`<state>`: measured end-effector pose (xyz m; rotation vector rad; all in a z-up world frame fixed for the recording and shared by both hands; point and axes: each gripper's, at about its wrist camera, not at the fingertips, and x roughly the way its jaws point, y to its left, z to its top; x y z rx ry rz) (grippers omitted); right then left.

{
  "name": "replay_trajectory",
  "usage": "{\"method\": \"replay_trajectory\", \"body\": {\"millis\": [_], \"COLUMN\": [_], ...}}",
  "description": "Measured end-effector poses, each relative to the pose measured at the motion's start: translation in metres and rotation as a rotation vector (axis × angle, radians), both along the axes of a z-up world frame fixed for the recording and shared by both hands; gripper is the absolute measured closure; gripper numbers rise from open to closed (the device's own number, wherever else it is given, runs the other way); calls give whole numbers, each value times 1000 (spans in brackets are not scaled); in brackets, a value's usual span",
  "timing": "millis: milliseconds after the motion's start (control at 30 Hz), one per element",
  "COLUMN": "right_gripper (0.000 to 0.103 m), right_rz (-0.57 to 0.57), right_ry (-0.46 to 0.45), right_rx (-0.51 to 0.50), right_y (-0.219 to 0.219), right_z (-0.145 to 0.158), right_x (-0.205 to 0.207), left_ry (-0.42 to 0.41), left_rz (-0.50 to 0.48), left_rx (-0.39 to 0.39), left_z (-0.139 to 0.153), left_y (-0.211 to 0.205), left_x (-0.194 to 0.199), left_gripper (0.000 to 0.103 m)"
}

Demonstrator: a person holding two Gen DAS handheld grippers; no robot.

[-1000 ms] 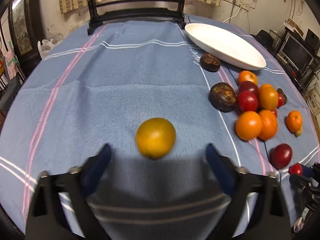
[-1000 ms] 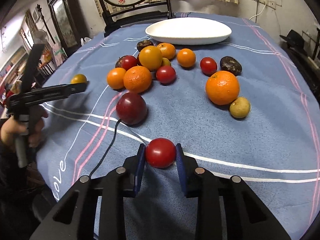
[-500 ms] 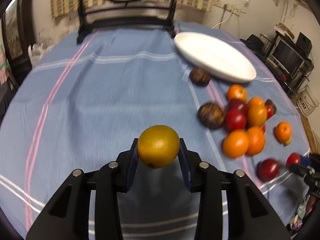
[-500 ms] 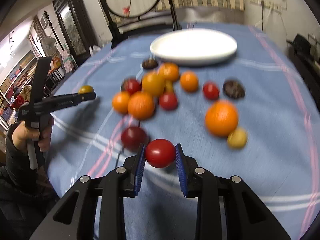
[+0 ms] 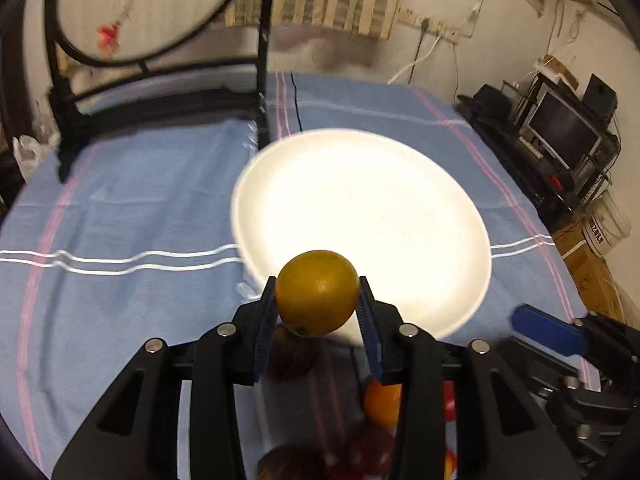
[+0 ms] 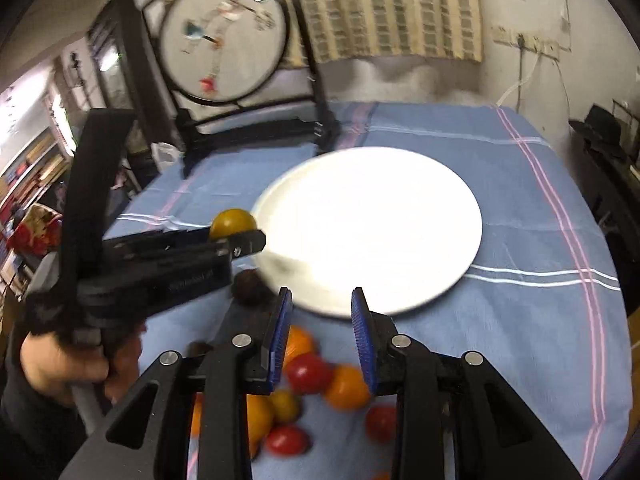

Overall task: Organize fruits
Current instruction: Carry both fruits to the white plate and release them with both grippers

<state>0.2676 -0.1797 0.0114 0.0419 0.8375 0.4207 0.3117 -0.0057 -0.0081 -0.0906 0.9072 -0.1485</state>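
Note:
My left gripper (image 5: 318, 310) is shut on a yellow-orange fruit (image 5: 316, 292) and holds it in the air over the near rim of the white plate (image 5: 360, 200). The right wrist view shows that fruit (image 6: 232, 220) at the plate's (image 6: 372, 224) left edge. My right gripper (image 6: 320, 312) hangs before the plate's near rim. Its blue pads (image 6: 282, 320) stand a small gap apart with nothing between them. A red tomato (image 6: 308, 372) shows lower down beside the left finger, blurred. Whether it lies on the cloth I cannot tell. One blue finger of the right gripper (image 5: 548, 332) shows in the left wrist view.
Several oranges and tomatoes (image 6: 346, 388) lie on the blue striped cloth (image 6: 520, 240) below my grippers, and a dark fruit (image 6: 250, 286) sits near the plate's left rim. A black frame with a round screen (image 6: 224, 40) stands at the table's far edge. A hand (image 6: 60, 364) holds the left gripper.
The left gripper shut on the yellow-orange fruit and lifted it. Both grippers moved forward to the plate. The red tomato that was between the right pads is no longer there.

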Motion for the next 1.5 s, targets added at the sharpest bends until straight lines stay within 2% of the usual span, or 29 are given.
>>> {"method": "replay_trajectory", "body": {"millis": [100, 167, 200, 300, 433, 600, 700, 733, 867, 967, 1000, 1033, 1067, 1167, 1267, 1367, 1467, 1500], "right_gripper": [71, 71, 66, 64, 65, 63, 40, 37, 37, 38, 42, 53, 58, 58, 58, 58, 58, 58], "right_rz": [-15, 46, 71, 172, 278, 217, 165, 157, 141, 141, 147, 145, 122, 127, 121, 84, 75, 76], "right_ry": [59, 40, 33, 15, 85, 62, 56, 59, 76, 86, 95, 99, 102, 120, 17, -89, -123, -105], "right_rx": [20, 36, 19, -71, -151, -221, -301, -306, -292, -293, -297, -312, -356, -276, -240, -215, -210, -210], "right_y": [-6, -7, -6, -4, -2, -24, -44, -48, -53, -44, -40, -37, -36, -42, -39, -25, -2, 2], "right_z": [-11, -6, -6, -6, -19, -19, -17, -18, -35, -50, -56, -60, -65, -52, -17, 8, 8, 4], "right_x": [20, 8, 1, -33, -65, -84, -101, -106, -117, -107, -102, -99, -93, -85, -76, -47, -10, 2], "left_ry": [13, 7, -3, -34, -35, -49, -60, -66, -64, -48, -46, -45, -44, -42, -38, -41, -15, -2], "left_rz": [-7, -19, -30, -49, -53, -62, -57, -58, -71, -85, -89, -90, -87, -82, -83, -88, -73, -65], "left_rx": [1, -3, -1, 5, -16, -14, -12, -10, -10, -4, -5, -5, -3, 2, 12, 14, 24, 30], "left_z": [-8, -8, -6, 1, 5, 11, 13, 14, 12, 9, 9, 9, 9, 10, 13, 15, 7, 2], "left_y": [-6, -6, -7, -6, -2, -1, 3, 4, 1, -3, -3, -2, -1, 4, 2, -4, -9, -10], "left_x": [15, 14, 11, 2, -6, -20, -30, -33, -41, -45, -47, -49, -51, -51, -37, -18, 5, 12], "left_gripper": [66, 66, 66, 66, 66, 66, 66, 66, 66, 66, 66, 66, 66, 66, 66, 66, 66, 66]}}
